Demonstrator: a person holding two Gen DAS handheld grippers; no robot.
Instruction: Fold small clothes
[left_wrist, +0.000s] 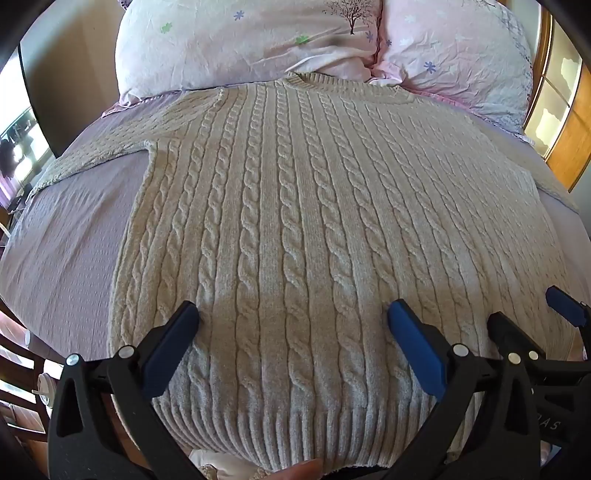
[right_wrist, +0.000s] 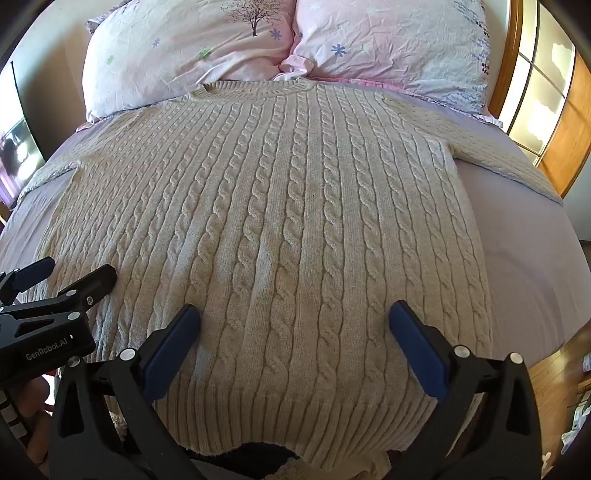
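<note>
A cream cable-knit sweater (left_wrist: 295, 206) lies flat on the bed, neck toward the pillows, sleeves spread to both sides; it also shows in the right wrist view (right_wrist: 280, 206). My left gripper (left_wrist: 293, 314) is open over the sweater's lower part near the ribbed hem, holding nothing. My right gripper (right_wrist: 294, 312) is open over the hem area too, empty. The right gripper's fingers (left_wrist: 517, 332) show at the right of the left wrist view. The left gripper's fingers (right_wrist: 92, 280) show at the left of the right wrist view.
The bed has a lilac sheet (left_wrist: 62, 240) also visible in the right wrist view (right_wrist: 517, 229). Two pink floral pillows (left_wrist: 240, 40) (right_wrist: 388, 40) lie at the head. A wooden frame (right_wrist: 561, 147) stands at the right. A dark panel (left_wrist: 55, 92) is at the left.
</note>
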